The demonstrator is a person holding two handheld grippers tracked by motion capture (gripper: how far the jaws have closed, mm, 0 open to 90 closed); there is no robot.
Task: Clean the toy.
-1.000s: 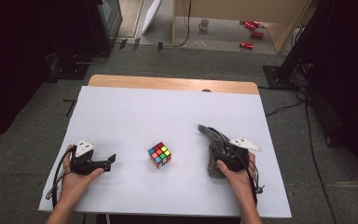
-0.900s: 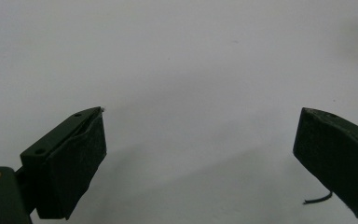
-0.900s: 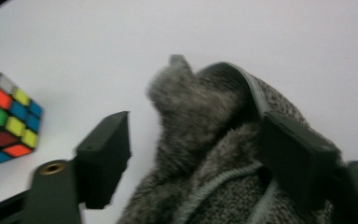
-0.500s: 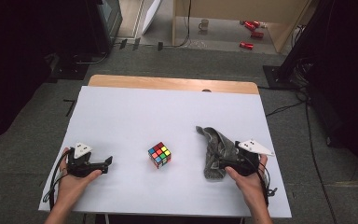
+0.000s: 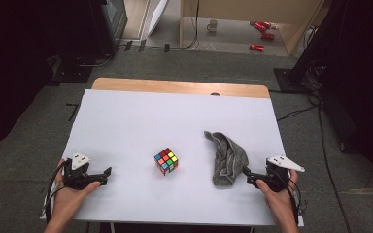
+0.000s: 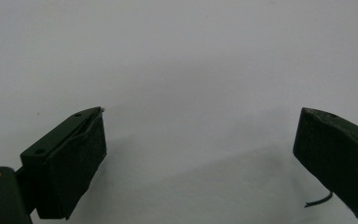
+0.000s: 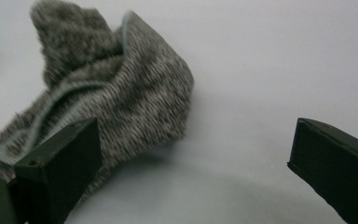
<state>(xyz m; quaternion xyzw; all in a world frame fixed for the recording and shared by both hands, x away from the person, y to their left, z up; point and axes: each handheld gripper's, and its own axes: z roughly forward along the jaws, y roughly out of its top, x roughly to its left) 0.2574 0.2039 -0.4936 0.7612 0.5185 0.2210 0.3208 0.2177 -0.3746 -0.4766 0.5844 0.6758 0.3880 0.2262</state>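
The right hand-held gripper (image 5: 250,178) has just let go of the sock (image 5: 227,158); a second ago its jaws were down on the grey knit, and since then they have been opening and now stand wide with nothing between them; the hand has drawn off toward the lower right of the high view, so the gripper sits just beside the sock's near end, apart from it; the sock, bunched under the hand a second ago, now lies stretched out long at the right of centre on the white counter (image 5: 175,116), one end toward the upper middle, the other toward the lower right; I judge the laying-out of the sock done, or nearly so, with no grip left on it; in the right gripper view the sock (image 7: 121,93) lies rumpled at the upper left, behind the left jaw, clear of both pads; the cube (image 5: 166,161) stands untouched at the centre, well apart from the sock; the left hand-held gripper (image 5: 106,173) rests low at the lower left, jaws pointing right toward the cube, open and empty, bare counter (image 6: 177,56) between them; both forearms enter from the bottom edge, wrists low, grippers lying about level with the counter.
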